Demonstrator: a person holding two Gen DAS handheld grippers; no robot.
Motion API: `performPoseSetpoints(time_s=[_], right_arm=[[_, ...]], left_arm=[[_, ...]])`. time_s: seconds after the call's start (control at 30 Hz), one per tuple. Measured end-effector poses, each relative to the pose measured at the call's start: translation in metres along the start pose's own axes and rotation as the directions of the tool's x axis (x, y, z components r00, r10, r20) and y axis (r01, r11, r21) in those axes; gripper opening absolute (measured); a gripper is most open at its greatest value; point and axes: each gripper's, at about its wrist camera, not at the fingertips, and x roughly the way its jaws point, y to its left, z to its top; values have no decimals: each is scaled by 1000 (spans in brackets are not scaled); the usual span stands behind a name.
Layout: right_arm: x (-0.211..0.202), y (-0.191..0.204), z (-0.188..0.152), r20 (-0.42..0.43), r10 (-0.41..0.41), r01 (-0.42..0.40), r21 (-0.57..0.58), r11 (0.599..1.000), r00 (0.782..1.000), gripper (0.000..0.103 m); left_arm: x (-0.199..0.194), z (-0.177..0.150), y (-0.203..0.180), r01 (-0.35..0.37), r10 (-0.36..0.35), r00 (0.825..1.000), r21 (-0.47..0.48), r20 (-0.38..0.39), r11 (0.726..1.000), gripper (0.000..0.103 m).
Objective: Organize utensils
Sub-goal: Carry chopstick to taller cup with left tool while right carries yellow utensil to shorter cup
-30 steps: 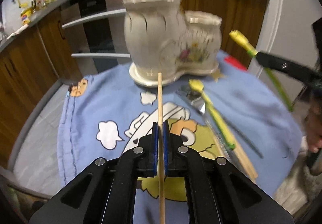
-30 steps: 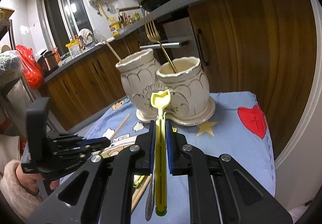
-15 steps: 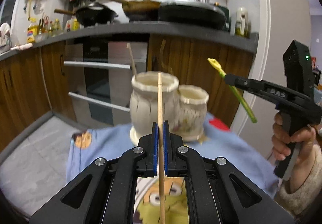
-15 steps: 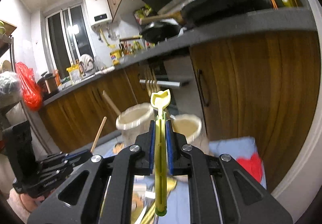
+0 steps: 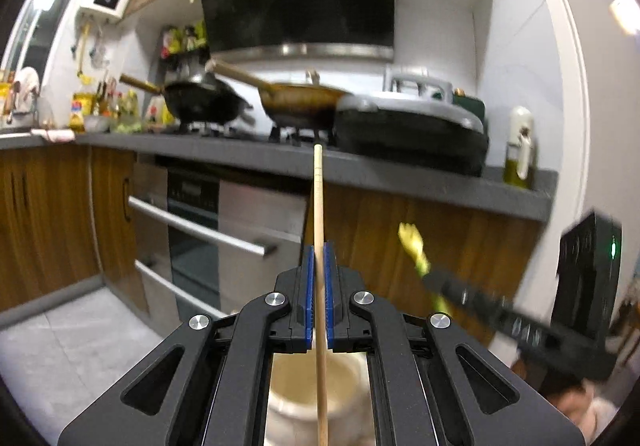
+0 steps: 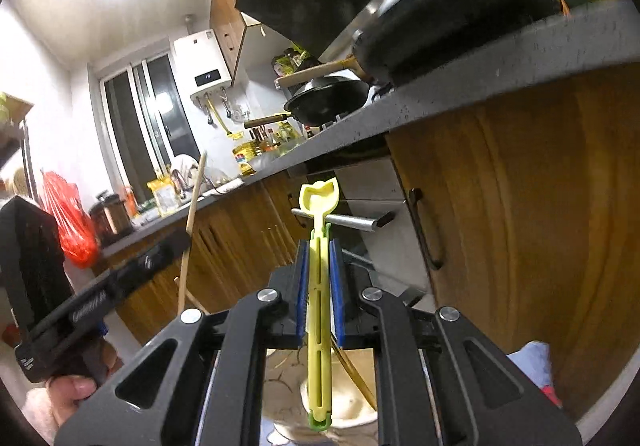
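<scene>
My left gripper [image 5: 318,252] is shut on a wooden chopstick [image 5: 319,205] held upright, its lower end over the mouth of a cream ceramic holder [image 5: 308,398] seen below the jaws. My right gripper [image 6: 319,250] is shut on a yellow-green plastic utensil [image 6: 319,306], upright, its lower end over the other cream holder cup [image 6: 352,406], which has a gold utensil handle [image 6: 354,374] in it. The right gripper also shows in the left wrist view [image 5: 424,270], and the left gripper with its chopstick shows in the right wrist view [image 6: 184,242].
A grey kitchen counter [image 5: 400,173] with pans [image 5: 304,97] and a lidded black pot [image 5: 412,125] runs behind. Wooden cabinets [image 6: 520,205] and an oven with bar handles [image 5: 208,230] stand below it. A blue cloth corner [image 6: 532,362] shows at lower right.
Both grippers have risen and tilted up, holding their utensils upright. The holder has dropped from mid-view to under the jaws, and the table cloth has left the left wrist view.
</scene>
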Motion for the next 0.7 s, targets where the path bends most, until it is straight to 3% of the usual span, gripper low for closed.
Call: performPoseSetpoints(time_s=[0.1, 0.27, 0.7], right_arm=[[11, -9, -7, -23, 7, -6, 32, 999, 1000, 10], [18, -12, -14, -4, -40, 40, 13, 999, 999, 10], [31, 3, -31, -17, -155, 151, -148, 977, 988, 10]], left_arm=[[14, 4, -4, -36, 36, 998, -5, 45, 999, 5], [27, -2, -13, -116, 108, 989, 74, 105, 991, 5], [19, -27, -6, -64, 61, 997, 94, 40, 994, 5]])
